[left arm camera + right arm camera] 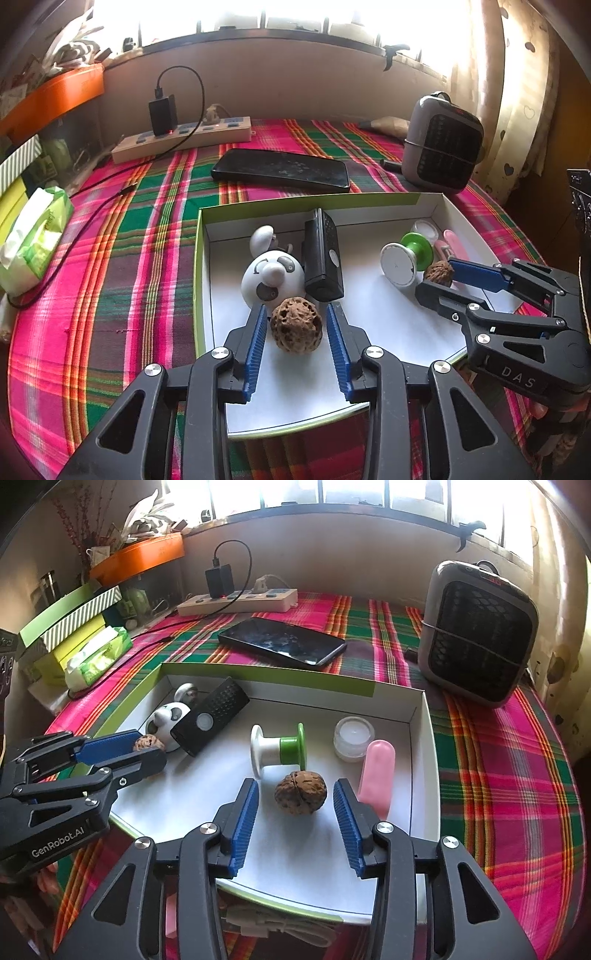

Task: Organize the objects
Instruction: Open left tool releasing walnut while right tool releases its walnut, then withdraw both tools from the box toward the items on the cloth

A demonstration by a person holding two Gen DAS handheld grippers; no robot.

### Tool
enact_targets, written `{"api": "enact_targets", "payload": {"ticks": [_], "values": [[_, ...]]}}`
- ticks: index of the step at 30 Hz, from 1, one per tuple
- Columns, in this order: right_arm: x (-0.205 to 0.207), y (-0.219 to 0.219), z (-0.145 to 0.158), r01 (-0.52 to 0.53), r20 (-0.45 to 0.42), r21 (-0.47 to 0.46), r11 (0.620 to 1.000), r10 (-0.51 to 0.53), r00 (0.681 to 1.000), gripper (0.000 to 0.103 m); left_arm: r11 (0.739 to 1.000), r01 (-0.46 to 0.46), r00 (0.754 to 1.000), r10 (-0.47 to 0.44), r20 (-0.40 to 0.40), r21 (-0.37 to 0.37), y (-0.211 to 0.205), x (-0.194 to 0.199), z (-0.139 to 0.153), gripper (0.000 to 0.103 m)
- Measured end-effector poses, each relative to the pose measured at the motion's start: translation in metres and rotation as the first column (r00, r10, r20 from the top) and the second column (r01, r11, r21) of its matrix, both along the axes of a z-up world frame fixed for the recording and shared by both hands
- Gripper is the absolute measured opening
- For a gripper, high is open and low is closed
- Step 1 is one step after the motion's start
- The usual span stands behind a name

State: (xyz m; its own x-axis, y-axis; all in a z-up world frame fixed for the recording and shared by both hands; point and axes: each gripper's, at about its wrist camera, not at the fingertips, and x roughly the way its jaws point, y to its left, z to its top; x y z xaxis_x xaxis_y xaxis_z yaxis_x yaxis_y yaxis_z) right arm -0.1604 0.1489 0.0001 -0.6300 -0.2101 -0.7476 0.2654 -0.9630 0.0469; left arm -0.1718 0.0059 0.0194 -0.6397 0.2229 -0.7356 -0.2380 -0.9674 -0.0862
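Note:
A white box lid [369, 380] [295, 878] with a green rim lies on the plaid cloth. In it are a white toy figure [271, 278], a black remote [322, 258] [212, 718], a white and green spool [408, 258] [279, 749], a small clear jar [354, 737], a pink tube [376, 775] and two walnuts. My left gripper [296, 320] [147, 746] is open around one walnut [295, 325] [149, 743]. My right gripper [295, 794] [437, 275] is open around the other walnut [301, 792] [439, 273]. Both walnuts rest on the lid floor.
A black phone [282, 170] [282, 642] lies behind the lid. A grey heater [441, 142] [476, 633] stands at the back right. A power strip [181, 140] with a charger and cable sits at the back left. A tissue pack [33, 240] lies at the left edge.

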Motion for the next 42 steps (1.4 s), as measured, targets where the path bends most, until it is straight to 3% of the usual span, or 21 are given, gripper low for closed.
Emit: {"api": "enact_targets", "payload": {"ticks": [17,29,42], "values": [[0.019,0.009,0.015,0.029,-0.034,-0.033,0.999,-0.030,0.999,0.049,1.000,-0.003,0.999,0.004,-0.040,0.009,-0.001,0.021,0.017,0.035],[0.048,0.032,0.027,0.096,-0.069,-0.043,0.994,-0.099,0.993,0.049,0.998,0.026,0.996,-0.021,-0.082,0.060,0.005,0.054,0.031,0.035],[0.074,0.048,0.023,0.137,-0.063,-0.039,0.990,-0.140,0.988,0.049,0.981,0.159,0.987,-0.159,-0.013,0.113,0.034,0.073,0.018,0.039]]}}
